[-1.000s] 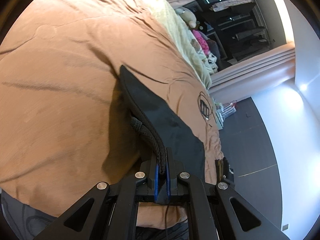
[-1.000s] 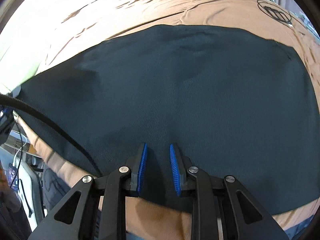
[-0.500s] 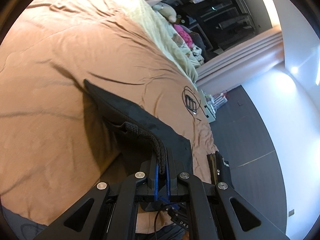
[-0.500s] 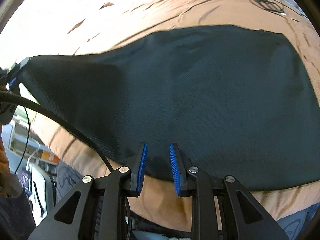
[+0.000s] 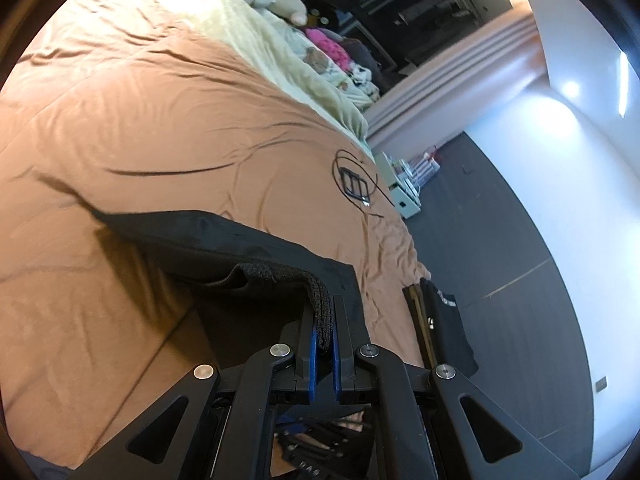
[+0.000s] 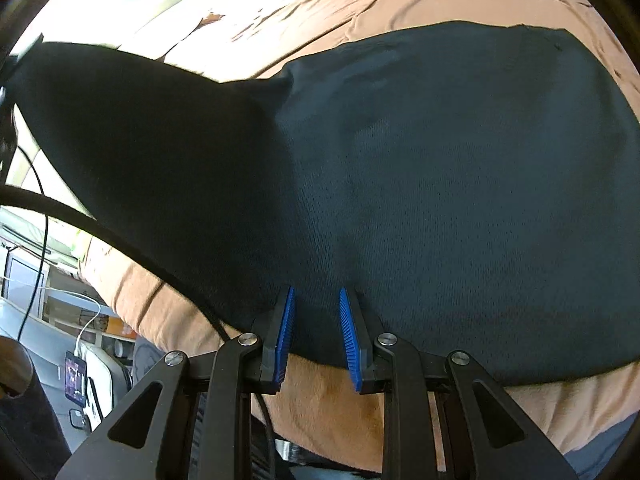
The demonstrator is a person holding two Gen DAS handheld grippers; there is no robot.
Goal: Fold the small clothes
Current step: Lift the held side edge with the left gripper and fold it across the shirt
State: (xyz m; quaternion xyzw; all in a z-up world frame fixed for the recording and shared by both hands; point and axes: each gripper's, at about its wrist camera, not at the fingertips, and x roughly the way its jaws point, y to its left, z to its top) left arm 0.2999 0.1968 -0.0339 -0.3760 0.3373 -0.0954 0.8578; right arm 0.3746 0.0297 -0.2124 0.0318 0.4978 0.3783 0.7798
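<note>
A black mesh garment lies spread on a brown bedspread. My left gripper is shut on the garment's edge and holds it lifted above the bed; the rest of the cloth trails down to the bedspread. In the right wrist view the lifted left part of the garment rises as a dark flap. My right gripper is open, its blue pads standing over the garment's near edge with nothing between them.
A pale green blanket and stuffed toys lie at the bed's far end. Dark floor runs along the bed's right side. A black cable crosses in front of the right gripper. A phone on a charger sits lower left.
My left gripper has lifted the garment's edge higher and swung it over the bed. In the right wrist view the left part rose into a flap. The right gripper stayed open in place.
</note>
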